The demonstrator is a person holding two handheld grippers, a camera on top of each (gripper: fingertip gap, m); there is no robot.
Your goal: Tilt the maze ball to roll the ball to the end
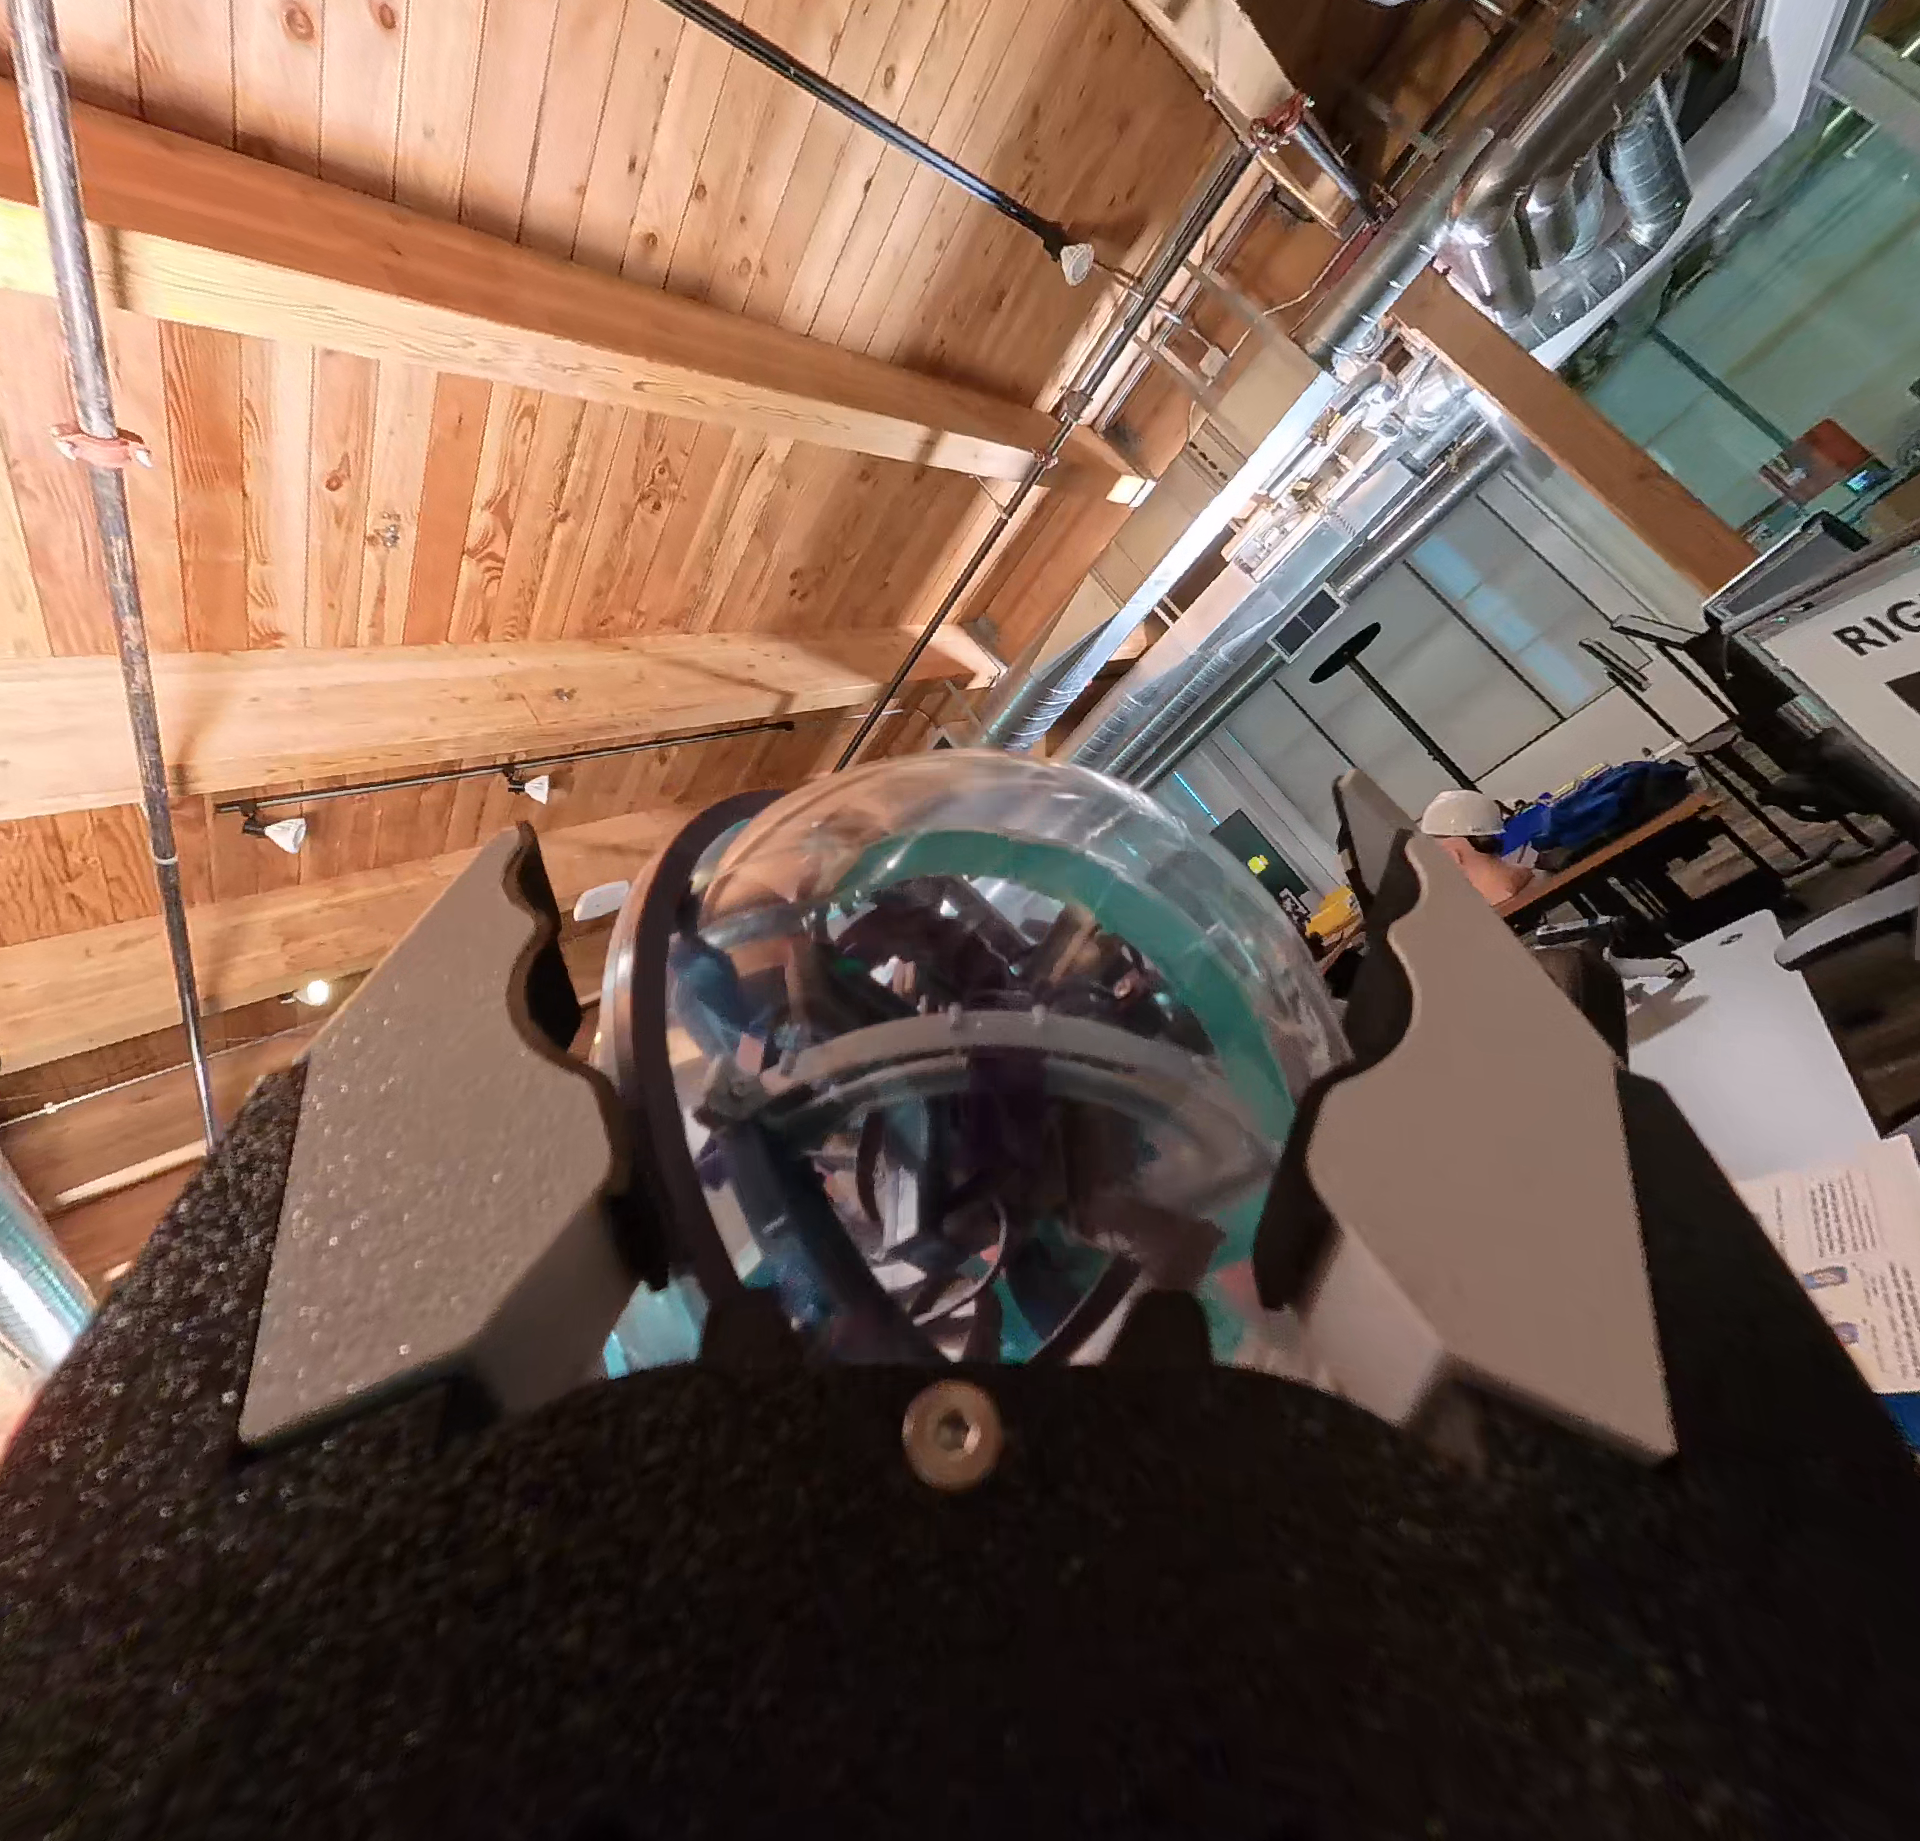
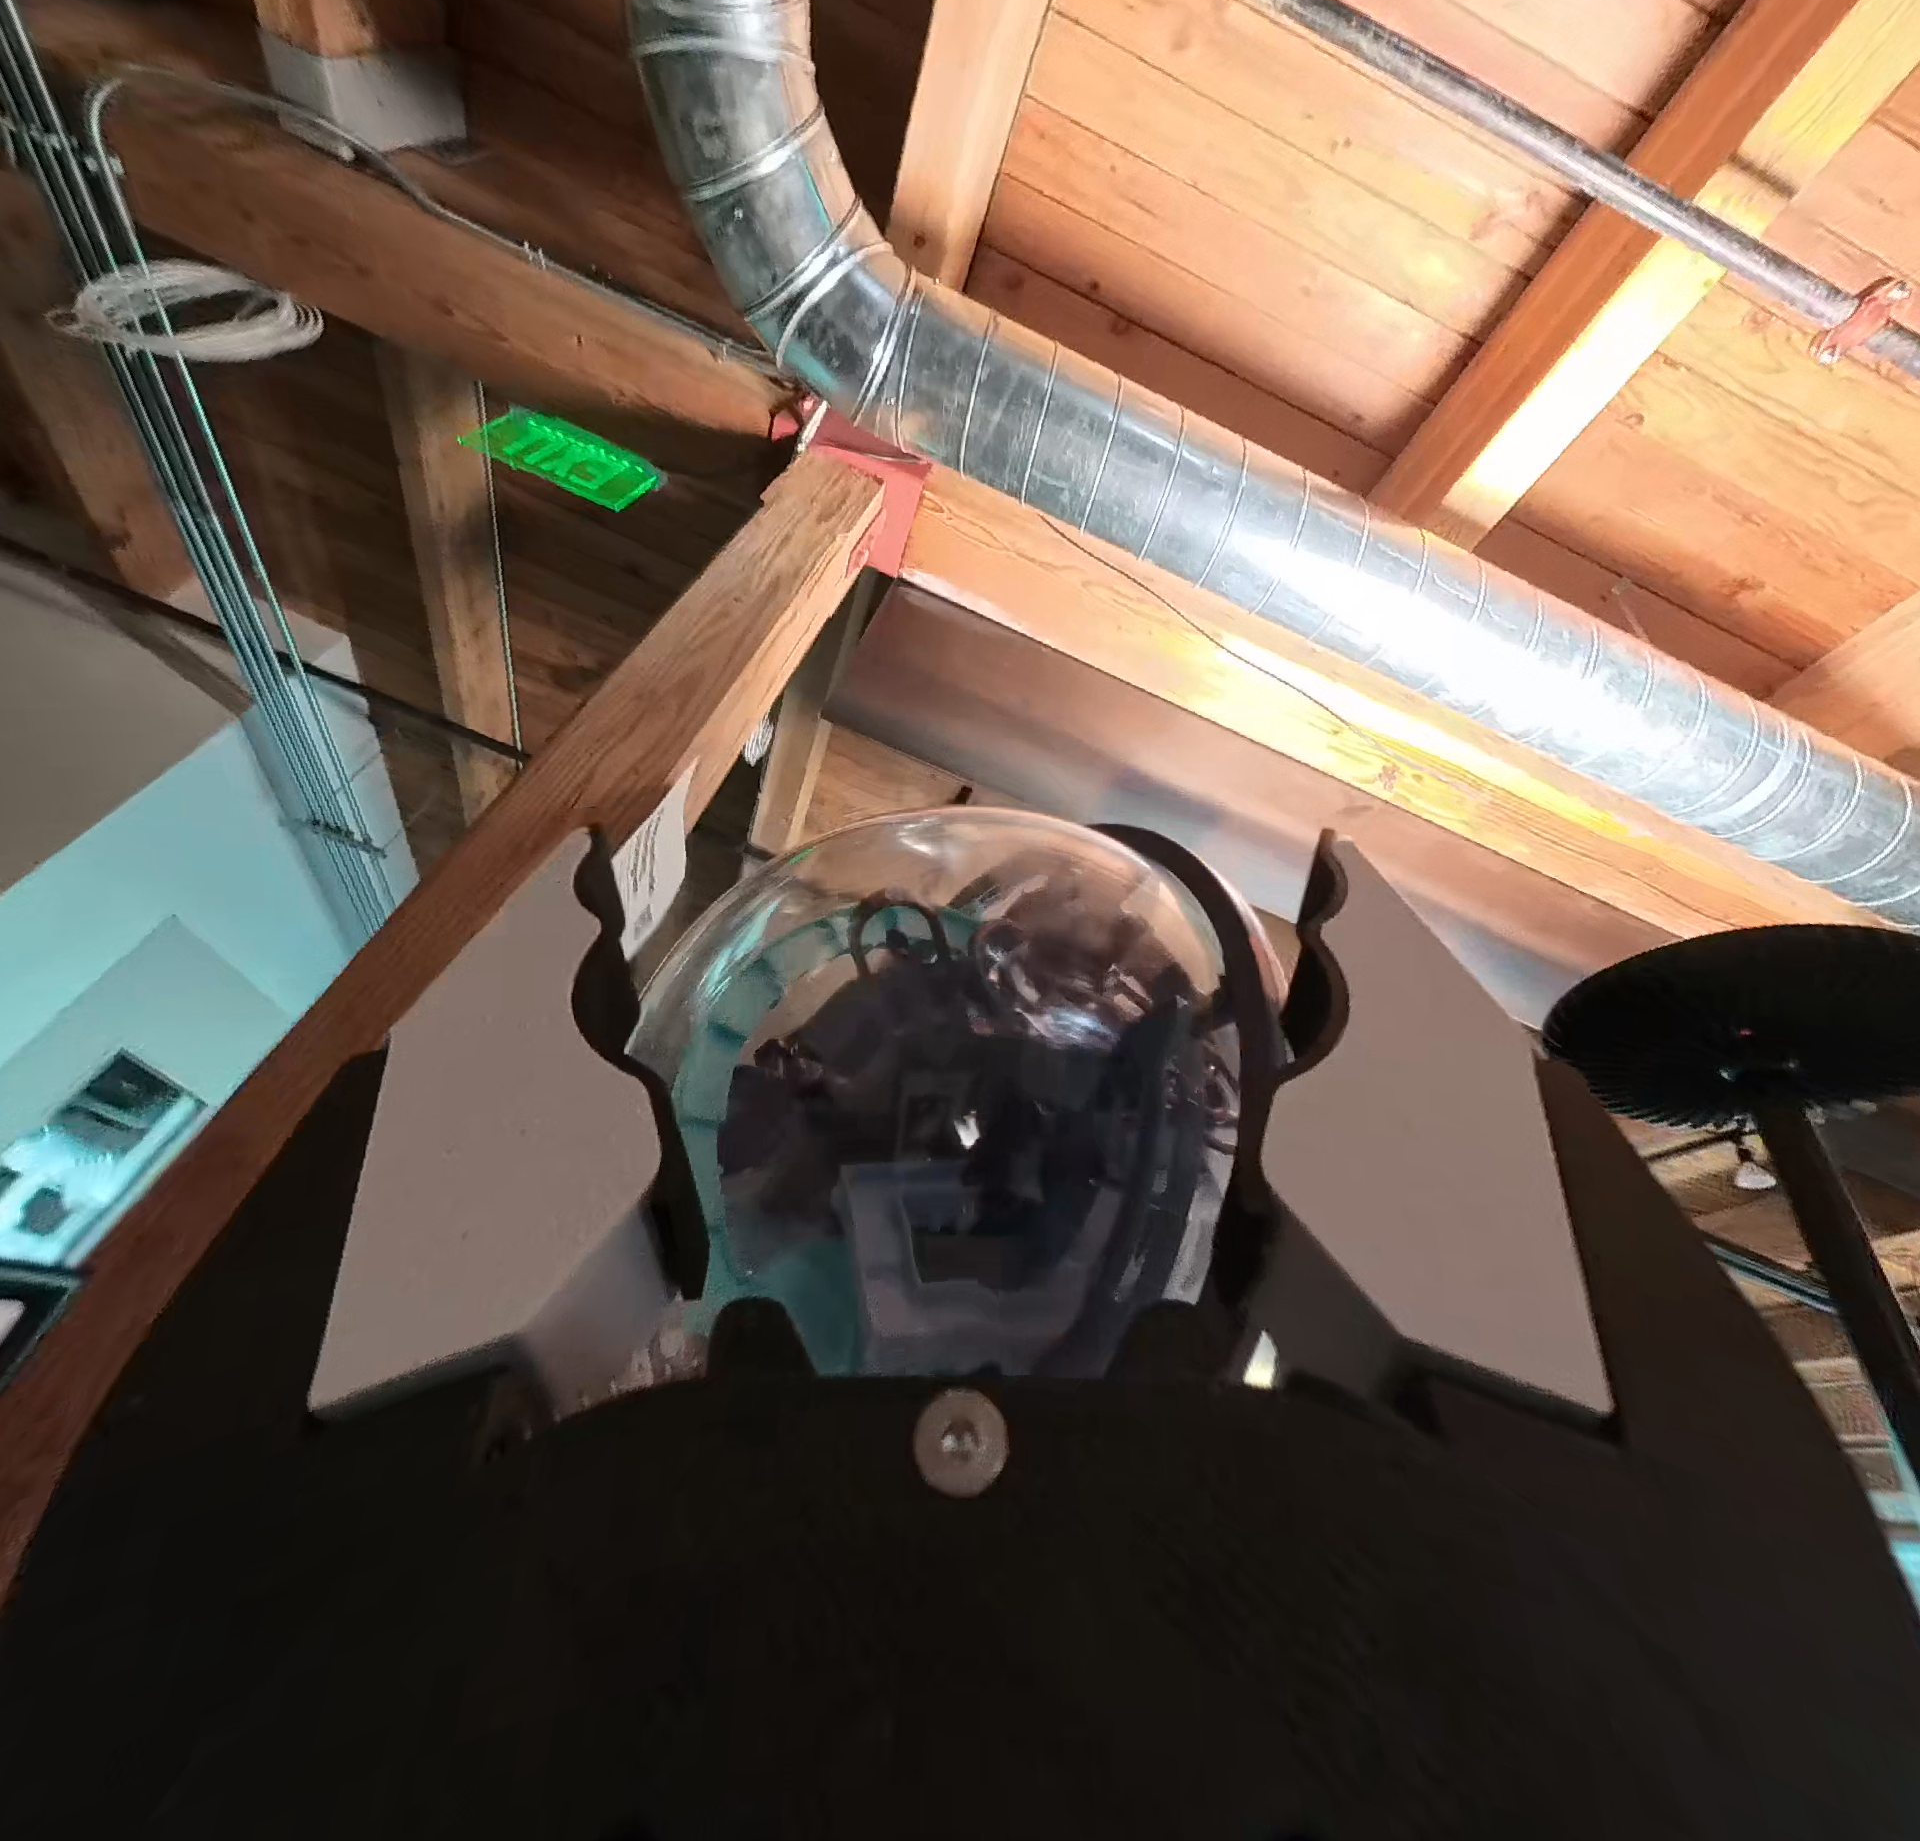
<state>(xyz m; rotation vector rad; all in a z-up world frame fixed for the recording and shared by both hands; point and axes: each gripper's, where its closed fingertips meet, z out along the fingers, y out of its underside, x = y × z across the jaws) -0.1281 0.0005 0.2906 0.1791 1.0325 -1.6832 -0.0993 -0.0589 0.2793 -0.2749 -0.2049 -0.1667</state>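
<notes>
Left wrist view shows my left claw (image 1: 961, 1043) and right claw (image 2: 961, 1074) both clamping the maze ball (image 1: 966, 1053) aloft mid-tilt; next I'd judge slow rolling.

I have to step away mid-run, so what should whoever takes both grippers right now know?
Left gripper: shut on the maze ball, one finger on each side of the clear sphere.
Right gripper: also shut on the maze ball, from its other side.
The sphere is held up in the air; both cameras look at the wooden ceiling.
Done: sphere lifted and gripped by both.
Left: tilting. The small ball inside cannot be made out among the tracks, so find it before continuing.
</notes>
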